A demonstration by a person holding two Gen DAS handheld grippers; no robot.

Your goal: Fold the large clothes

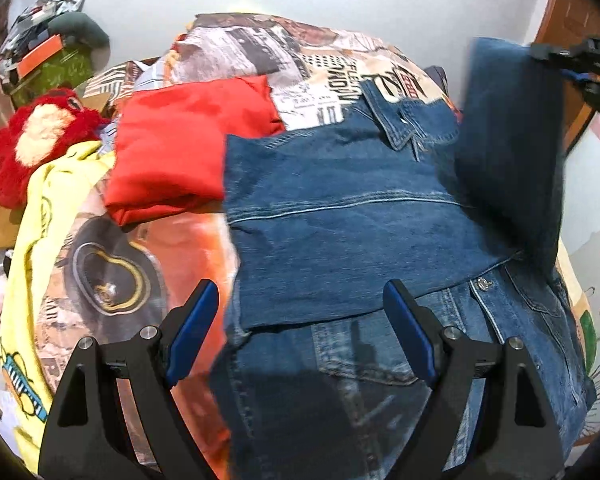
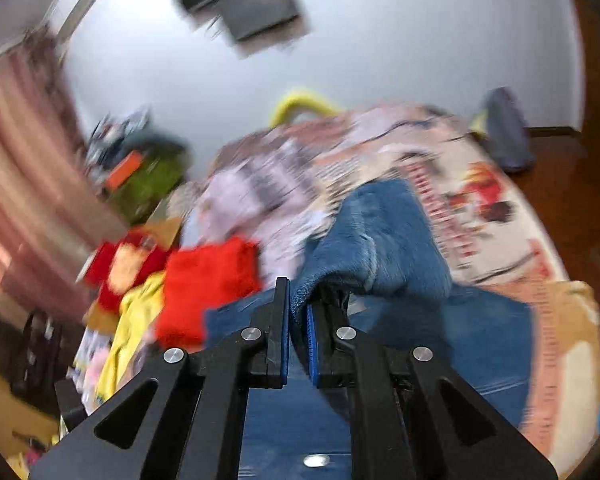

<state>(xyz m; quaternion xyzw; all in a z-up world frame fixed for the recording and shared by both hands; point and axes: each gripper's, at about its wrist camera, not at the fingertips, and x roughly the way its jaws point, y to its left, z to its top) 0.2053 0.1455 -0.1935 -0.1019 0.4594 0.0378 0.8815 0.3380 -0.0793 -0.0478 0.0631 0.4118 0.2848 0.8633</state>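
Only right wrist view: jaws pinching denim jacket (image 2: 376, 248).

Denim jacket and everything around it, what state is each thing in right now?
Denim jacket: partly folded, one part lifted.
Left gripper: jaws open, empty, over the jacket.
Right gripper: jaws shut on jacket fabric.
Red garment: folded, lying beside the jacket.
Yellow garment: unfolded, crumpled.

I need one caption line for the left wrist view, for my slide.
Open left gripper above a denim jacket on the bed; right gripper lifts one side.
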